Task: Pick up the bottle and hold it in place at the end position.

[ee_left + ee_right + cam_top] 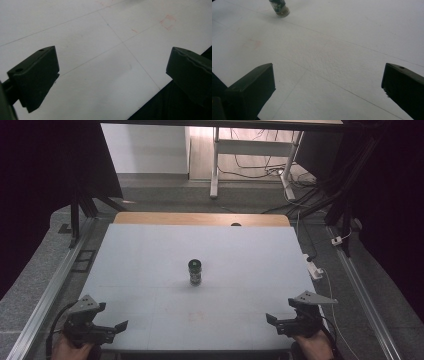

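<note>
Standing alone mid-table, one dark jar, two tongs wide open, empty

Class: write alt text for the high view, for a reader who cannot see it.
A small dark jar with a black cap stands upright mid-way on a white table. The left gripper and right gripper, both open and empty, sit at the near corners.

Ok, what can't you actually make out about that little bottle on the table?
- Label on the bottle: too small and dim in the high view.
- Its cap and upper body: cut off by the top edge in the right gripper view, which shows the base.
- Contents: dark bottle, cannot tell.
</note>
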`<state>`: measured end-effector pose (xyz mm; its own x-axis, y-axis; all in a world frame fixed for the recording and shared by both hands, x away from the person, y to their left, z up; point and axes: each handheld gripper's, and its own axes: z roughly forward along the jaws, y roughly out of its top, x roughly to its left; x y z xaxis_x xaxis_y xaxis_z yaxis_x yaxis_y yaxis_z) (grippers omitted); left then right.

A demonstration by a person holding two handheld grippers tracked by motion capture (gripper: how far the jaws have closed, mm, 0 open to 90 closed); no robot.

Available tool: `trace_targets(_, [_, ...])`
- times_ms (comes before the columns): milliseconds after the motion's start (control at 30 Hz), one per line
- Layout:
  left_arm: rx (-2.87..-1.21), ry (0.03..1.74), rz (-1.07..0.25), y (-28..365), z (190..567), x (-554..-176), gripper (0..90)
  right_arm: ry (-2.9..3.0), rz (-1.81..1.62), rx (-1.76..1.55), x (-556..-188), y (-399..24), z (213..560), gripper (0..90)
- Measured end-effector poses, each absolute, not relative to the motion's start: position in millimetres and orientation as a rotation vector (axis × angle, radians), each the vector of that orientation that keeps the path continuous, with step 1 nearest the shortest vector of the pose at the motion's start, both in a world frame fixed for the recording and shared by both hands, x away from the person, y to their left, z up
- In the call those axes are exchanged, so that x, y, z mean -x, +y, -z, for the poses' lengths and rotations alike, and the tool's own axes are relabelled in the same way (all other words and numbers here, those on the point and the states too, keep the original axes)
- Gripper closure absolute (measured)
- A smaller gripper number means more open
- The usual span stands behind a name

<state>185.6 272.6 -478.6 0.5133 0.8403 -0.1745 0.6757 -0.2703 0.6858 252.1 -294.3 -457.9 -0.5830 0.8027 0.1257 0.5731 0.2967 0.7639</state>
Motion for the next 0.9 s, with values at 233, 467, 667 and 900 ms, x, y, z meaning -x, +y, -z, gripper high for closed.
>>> trace_targets(233, [-2.024,1.231,-0.271,272.9,478.3,-187.7,0.0,2.287,-1.159,-1.27,-254.3,-295.8,458.9,0.0])
trace_targets(467, [-2.023,1.234,-0.259,273.9,478.9,-187.6,0.0,2.296,-1.158,-1.278,-255.0,-295.1,458.9,0.0])
trace_targets(667, [-2.023,1.229,-0.24,274.9,479.4,-188.5,0.0,2.308,-1.144,-1.253,-254.2,-292.8,458.7,0.0])
trace_targets(900, [-2.026,1.203,-0.26,272.7,478.4,-190.1,0.0,2.314,-1.142,-1.252,-254.3,-292.5,458.8,0.0])
